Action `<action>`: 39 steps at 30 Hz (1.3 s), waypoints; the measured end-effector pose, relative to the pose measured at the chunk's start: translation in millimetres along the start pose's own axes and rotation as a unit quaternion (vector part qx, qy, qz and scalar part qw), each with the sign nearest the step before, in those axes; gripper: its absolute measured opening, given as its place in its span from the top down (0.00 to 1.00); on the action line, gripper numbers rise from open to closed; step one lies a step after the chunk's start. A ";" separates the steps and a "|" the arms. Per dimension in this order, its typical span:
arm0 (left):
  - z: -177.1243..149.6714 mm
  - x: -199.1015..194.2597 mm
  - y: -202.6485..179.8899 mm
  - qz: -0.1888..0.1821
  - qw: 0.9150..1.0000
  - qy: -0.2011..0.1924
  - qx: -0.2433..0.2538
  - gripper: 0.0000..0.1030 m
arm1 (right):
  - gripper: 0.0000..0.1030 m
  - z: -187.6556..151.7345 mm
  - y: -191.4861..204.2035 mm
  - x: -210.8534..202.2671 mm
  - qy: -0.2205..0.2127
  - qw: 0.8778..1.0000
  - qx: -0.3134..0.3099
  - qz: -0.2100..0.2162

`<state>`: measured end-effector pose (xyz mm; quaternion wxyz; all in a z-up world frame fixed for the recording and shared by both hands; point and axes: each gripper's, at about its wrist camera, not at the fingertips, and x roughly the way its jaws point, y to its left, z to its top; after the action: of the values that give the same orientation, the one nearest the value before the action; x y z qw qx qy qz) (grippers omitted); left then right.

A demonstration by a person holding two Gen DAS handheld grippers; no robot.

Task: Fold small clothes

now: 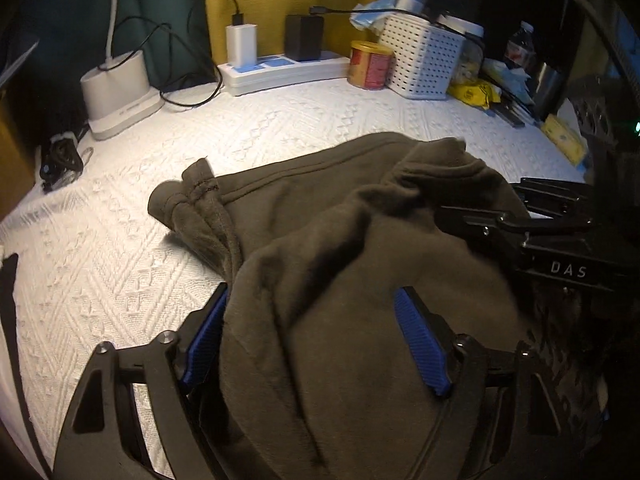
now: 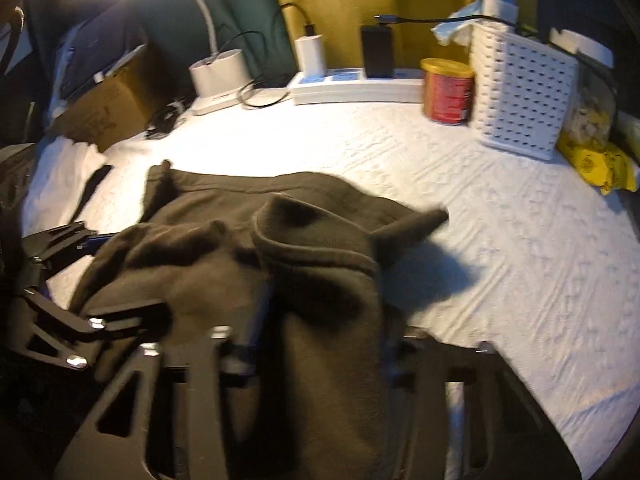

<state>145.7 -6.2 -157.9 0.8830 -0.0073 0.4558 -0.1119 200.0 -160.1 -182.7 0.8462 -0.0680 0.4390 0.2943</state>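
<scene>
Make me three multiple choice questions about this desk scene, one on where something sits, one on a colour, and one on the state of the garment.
1. Where does the red can stand?
A. just left of the white basket
B. on the garment
C. inside the cardboard box

2. What colour is the garment?
A. bright red
B. dark olive-brown
C. white

3. How does the garment lie?
A. spread out smooth and flat
B. hung on a hanger
C. bunched, with part draped over the left gripper

Answers: 1 A, the can sits on the white cloth beside the basket's left wall. 2 B, the fabric reads dark olive-brown in both views. 3 C, it is rumpled, and folds hang between the blue pads.
</scene>
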 end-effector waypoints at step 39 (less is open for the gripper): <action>-22.5 -126.8 -35.8 -0.003 0.988 -0.151 0.015 0.79 | 0.80 -23.1 91.4 -140.4 -0.141 0.988 -0.064 -0.014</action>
<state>49.8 -13.2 -65.1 0.9414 -0.0122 0.3151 -0.1195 70.9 -155.6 -73.6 0.8976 -0.0863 0.2941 0.3167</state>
